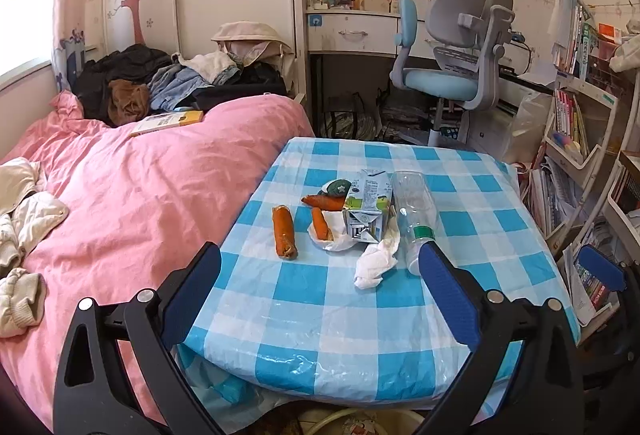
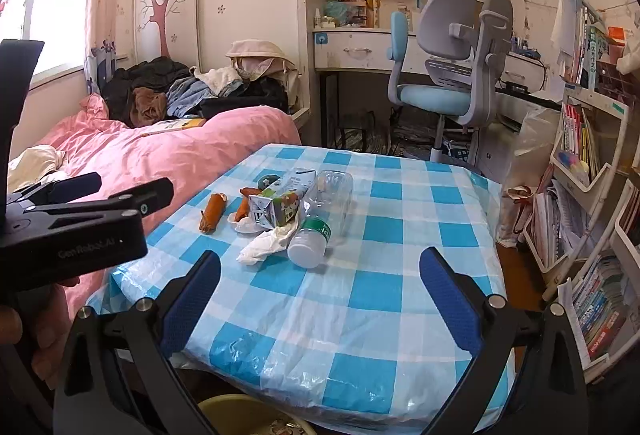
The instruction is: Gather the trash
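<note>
Trash lies in a cluster on the blue-checked table [image 1: 316, 319]: a clear plastic bottle [image 1: 414, 211] on its side, a flattened milk carton [image 1: 368, 209], a crumpled white tissue [image 1: 376, 263], and three carrot pieces [image 1: 285, 233], one of them on a white wrapper [image 1: 332, 241]. My left gripper [image 1: 318, 259] hovers open over the table's near half, short of the pile, with nothing between its fingers. My right gripper [image 2: 320, 263] is also open and empty. The bottle [image 2: 320, 215] has its white cap just beyond the right gripper's fingertips. The tissue [image 2: 264, 245] lies left of the cap.
A bed with a pink duvet [image 1: 132, 195] adjoins the table's left side. A yellowish bin [image 2: 240, 411] stands on the floor under the table's near edge. A blue desk chair [image 1: 444, 75] is behind the table, and bookshelves [image 1: 576, 123] crowd the right.
</note>
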Demonstrator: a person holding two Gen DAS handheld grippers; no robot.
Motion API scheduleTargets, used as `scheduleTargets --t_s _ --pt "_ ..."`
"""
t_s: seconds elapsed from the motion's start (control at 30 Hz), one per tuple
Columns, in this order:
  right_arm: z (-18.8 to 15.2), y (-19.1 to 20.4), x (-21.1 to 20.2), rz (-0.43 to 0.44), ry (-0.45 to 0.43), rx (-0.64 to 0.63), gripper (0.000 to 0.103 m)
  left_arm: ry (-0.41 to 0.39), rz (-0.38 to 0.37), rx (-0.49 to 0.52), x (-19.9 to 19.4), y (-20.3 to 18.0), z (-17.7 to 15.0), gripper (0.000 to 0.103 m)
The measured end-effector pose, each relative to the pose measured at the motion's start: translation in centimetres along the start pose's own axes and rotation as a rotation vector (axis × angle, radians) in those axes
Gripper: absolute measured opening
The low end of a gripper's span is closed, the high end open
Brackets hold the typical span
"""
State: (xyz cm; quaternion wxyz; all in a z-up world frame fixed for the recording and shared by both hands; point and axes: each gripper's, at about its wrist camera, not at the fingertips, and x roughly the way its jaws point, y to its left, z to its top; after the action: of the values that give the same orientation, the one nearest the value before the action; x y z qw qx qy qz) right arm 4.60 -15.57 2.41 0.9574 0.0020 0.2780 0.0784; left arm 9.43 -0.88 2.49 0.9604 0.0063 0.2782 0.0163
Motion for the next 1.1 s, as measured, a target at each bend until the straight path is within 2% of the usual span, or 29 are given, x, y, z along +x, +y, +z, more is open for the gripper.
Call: scheduleTargets --t_s 0.8,1.1 --pt "-0.34 0.28 -0.09 -0.018 -0.011 -0.015 0.095 0.006 0.001 -0.002 -0.46 0.13 -0.44 0.096" --pt "-0.50 0.66 0.13 -0.023 -0.005 -0.024 0.095 0.010 -0.019 -0.025 -0.48 0.55 -0.14 0.096"
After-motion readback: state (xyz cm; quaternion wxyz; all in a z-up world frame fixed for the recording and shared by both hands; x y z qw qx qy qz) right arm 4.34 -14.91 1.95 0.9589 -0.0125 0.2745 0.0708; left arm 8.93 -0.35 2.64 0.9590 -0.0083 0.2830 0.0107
